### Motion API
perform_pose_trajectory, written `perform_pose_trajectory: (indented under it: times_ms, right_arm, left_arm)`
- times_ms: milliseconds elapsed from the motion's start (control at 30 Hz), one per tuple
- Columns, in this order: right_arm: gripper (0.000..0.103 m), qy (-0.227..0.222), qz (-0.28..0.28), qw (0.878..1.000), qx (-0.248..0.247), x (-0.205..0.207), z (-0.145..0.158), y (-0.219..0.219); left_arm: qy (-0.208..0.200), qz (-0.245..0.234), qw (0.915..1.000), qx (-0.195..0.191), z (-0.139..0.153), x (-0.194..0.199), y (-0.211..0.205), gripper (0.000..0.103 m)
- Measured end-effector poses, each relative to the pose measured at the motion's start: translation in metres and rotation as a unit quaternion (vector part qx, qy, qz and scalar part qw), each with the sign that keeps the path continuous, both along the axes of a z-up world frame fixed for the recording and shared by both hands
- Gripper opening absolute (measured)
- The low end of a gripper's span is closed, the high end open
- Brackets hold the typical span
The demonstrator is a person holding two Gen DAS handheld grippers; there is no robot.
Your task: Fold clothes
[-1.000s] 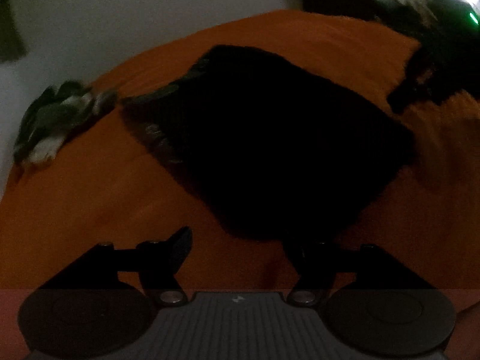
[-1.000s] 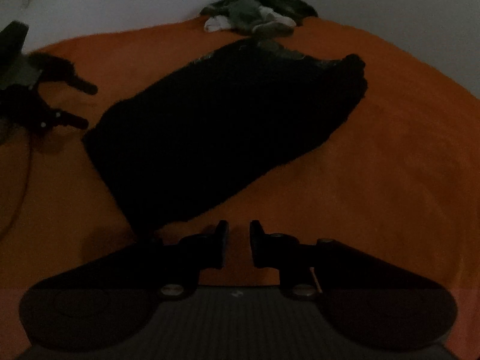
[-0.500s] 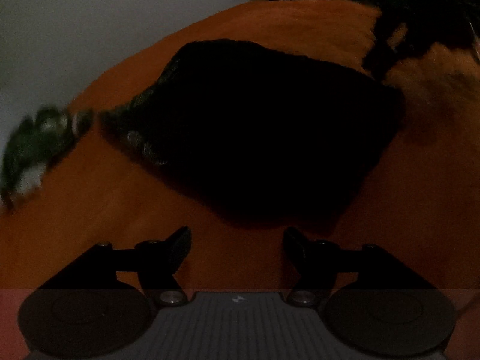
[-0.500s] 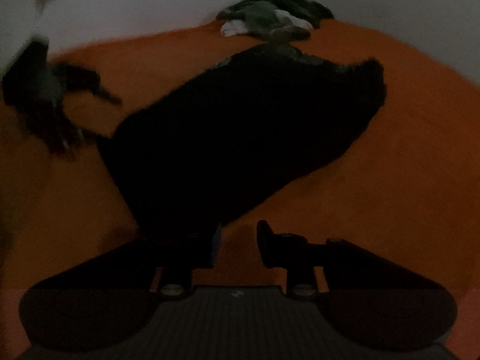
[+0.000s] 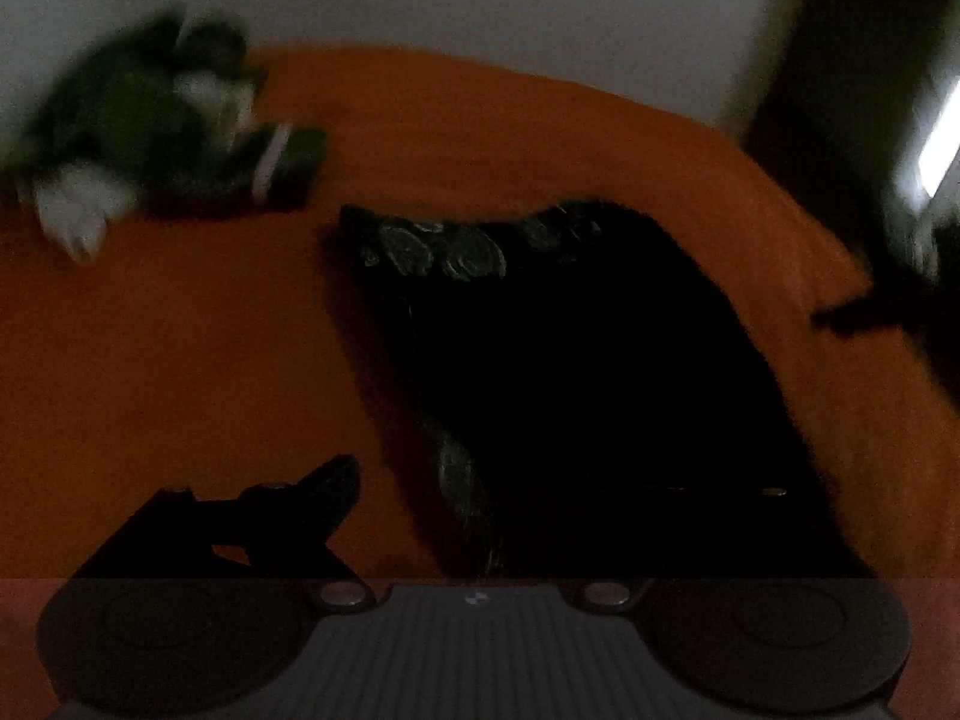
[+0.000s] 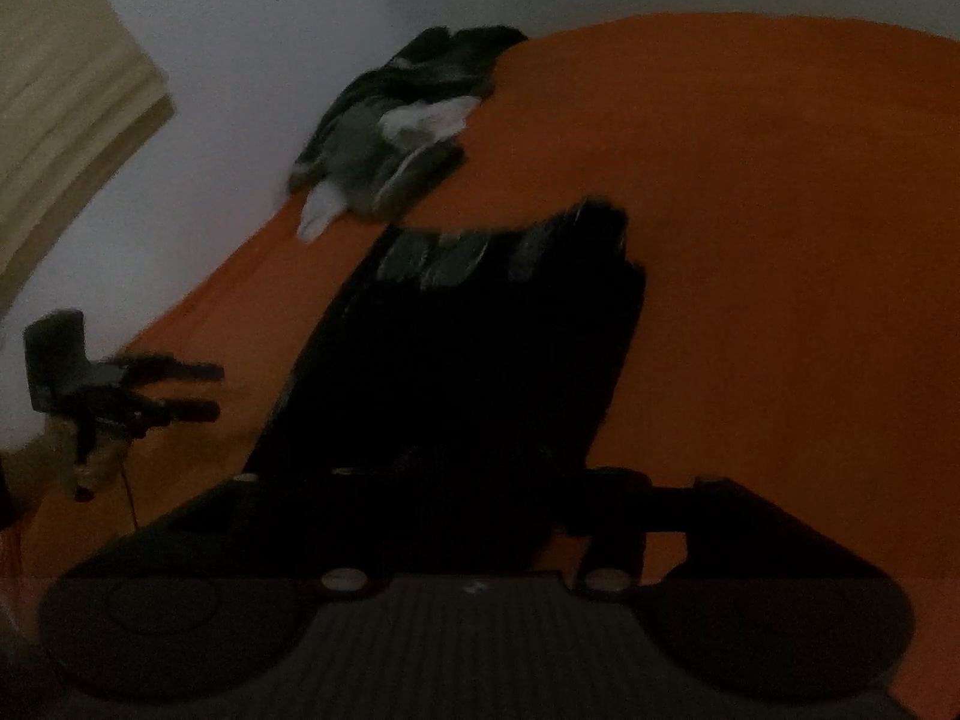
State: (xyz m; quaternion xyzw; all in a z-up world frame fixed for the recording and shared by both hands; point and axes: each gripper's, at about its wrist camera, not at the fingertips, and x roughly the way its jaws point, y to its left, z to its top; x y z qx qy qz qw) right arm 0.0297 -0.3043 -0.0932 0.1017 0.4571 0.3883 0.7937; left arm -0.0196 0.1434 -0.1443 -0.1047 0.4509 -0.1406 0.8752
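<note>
A black garment (image 5: 570,372) with a pale patterned edge lies flat on the orange bedspread (image 5: 180,372); it also shows in the right wrist view (image 6: 480,360). My left gripper (image 5: 474,480) is open at the garment's near left edge, its left finger over bare bedspread and its right finger lost against the dark cloth. My right gripper (image 6: 486,480) hangs over the garment's near end; its fingers merge with the black cloth. The left gripper shows in the right wrist view (image 6: 204,390), open, left of the garment.
A crumpled pile of green, grey and white clothes (image 5: 156,150) lies at the far edge of the bed, also in the right wrist view (image 6: 402,120). White walls stand behind. Dark furniture (image 5: 870,120) is at the far right.
Both grippers have moved in over the near end of the black garment. The right gripper's fingers, open before, now sit hidden in the dark cloth.
</note>
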Motion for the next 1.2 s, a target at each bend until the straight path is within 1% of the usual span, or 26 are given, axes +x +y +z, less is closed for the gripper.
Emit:
perform_pose_trajectory:
  times_ms: [33,67,100,133,200,233,300,367,433,500,533,600,667,700,733,767,800,833,867,900,933,967,1067,1133,1200]
  right_arm:
    - [0.06,0.013,-0.009,1.0,0.008,0.021,-0.001,0.002]
    - [0.061,0.031,-0.031,0.999,0.021,0.04,-0.005,0.002]
    - [0.061,0.049,-0.052,0.997,0.034,0.06,-0.009,0.002]
    - [0.062,0.066,-0.07,0.994,0.044,0.076,-0.015,0.003]
    - [0.062,0.096,-0.088,0.99,0.052,0.101,-0.029,0.008]
    - [0.062,0.11,-0.096,0.988,0.051,0.112,-0.037,0.012]
    - [0.062,0.131,-0.106,0.985,0.027,0.127,-0.053,0.026]
    - [0.063,0.142,-0.113,0.983,0.004,0.137,-0.065,0.041]
    - [0.063,0.147,-0.11,0.983,0.007,0.143,-0.073,0.052]
    - [0.063,0.153,-0.114,0.982,0.01,0.149,-0.081,0.061]
    - [0.063,0.159,-0.121,0.98,0.013,0.151,-0.087,0.063]
    - [0.063,0.17,-0.13,0.977,0.023,0.156,-0.097,0.064]
    - [0.063,0.18,-0.134,0.974,0.036,0.161,-0.105,0.061]
    - [0.063,0.185,-0.131,0.973,0.046,0.163,-0.108,0.057]
    - [0.058,0.189,-0.129,0.972,0.054,0.165,-0.109,0.054]
    - [0.047,0.189,-0.126,0.972,0.057,0.165,-0.11,0.052]
    - [0.037,0.185,-0.12,0.974,0.059,0.165,-0.109,0.05]
    - [0.013,0.174,-0.11,0.977,0.06,0.163,-0.108,0.048]
    - [0.012,0.159,-0.1,0.98,0.059,0.161,-0.105,0.048]
    - [0.011,0.136,-0.092,0.985,0.06,0.156,-0.099,0.049]
    - [0.011,0.113,-0.085,0.988,0.064,0.151,-0.093,0.05]
    - [0.011,0.094,-0.08,0.99,0.071,0.145,-0.086,0.049]
    - [0.011,0.064,-0.069,0.99,0.108,0.122,-0.062,0.039]
    - [0.011,0.041,-0.04,0.991,0.12,0.104,-0.045,0.033]
    - [0.011,0.013,-0.005,0.992,0.124,0.077,-0.027,0.026]
  left_arm:
    - [0.018,0.013,0.9994,-0.028,-0.003,0.018,0.003,0.088]
    - [0.033,0.024,0.9981,-0.046,-0.007,0.035,0.005,0.089]
    - [0.043,0.03,0.9973,-0.052,-0.012,0.05,0.004,0.092]
    - [0.054,0.035,0.9965,-0.054,-0.017,0.065,0.003,0.092]
    - [0.081,0.046,0.9941,-0.056,-0.031,0.093,0.003,0.092]
    - [0.096,0.049,0.9923,-0.061,-0.039,0.106,0.004,0.092]
    - [0.117,0.056,0.9895,-0.064,-0.052,0.123,0.005,0.092]
    - [0.125,0.063,0.988,-0.064,-0.061,0.135,0.007,0.092]
    - [0.129,0.068,0.9863,-0.077,-0.068,0.145,0.01,0.092]
    - [0.133,0.072,0.9832,-0.103,-0.074,0.155,0.015,0.099]
    - [0.134,0.075,0.9814,-0.115,-0.076,0.159,0.017,0.1]
    - [0.137,0.098,0.9761,-0.138,-0.08,0.165,0.022,0.1]
    - [0.134,0.1,0.9724,-0.163,-0.081,0.168,0.025,0.097]
    - [0.134,0.095,0.9721,-0.167,-0.081,0.17,0.025,0.092]
    - [0.134,0.087,0.9738,-0.162,-0.081,0.171,0.023,0.089]
    - [0.134,0.077,0.9765,-0.151,-0.081,0.173,0.019,0.077]
    - [0.133,0.067,0.9787,-0.142,-0.081,0.175,0.014,0.054]
    - [0.133,0.057,0.9793,-0.142,-0.081,0.177,0.011,0.038]
    - [0.134,0.047,0.9785,-0.15,-0.081,0.178,0.008,0.014]
    - [0.134,0.039,0.9769,-0.161,-0.081,0.178,0.004,0.006]
    - [0.128,0.028,0.9768,-0.169,-0.077,0.171,0.003,0.006]
    - [0.112,0.012,0.9785,-0.173,-0.07,0.156,0.003,0.004]
    - [0.065,-0.037,0.9803,-0.183,-0.049,0.112,0.004,0.004]
    - [0.034,-0.069,0.9789,-0.189,-0.035,0.083,0.004,0.004]
    - [0.002,-0.101,0.9756,-0.195,-0.021,0.053,0.005,0.004]
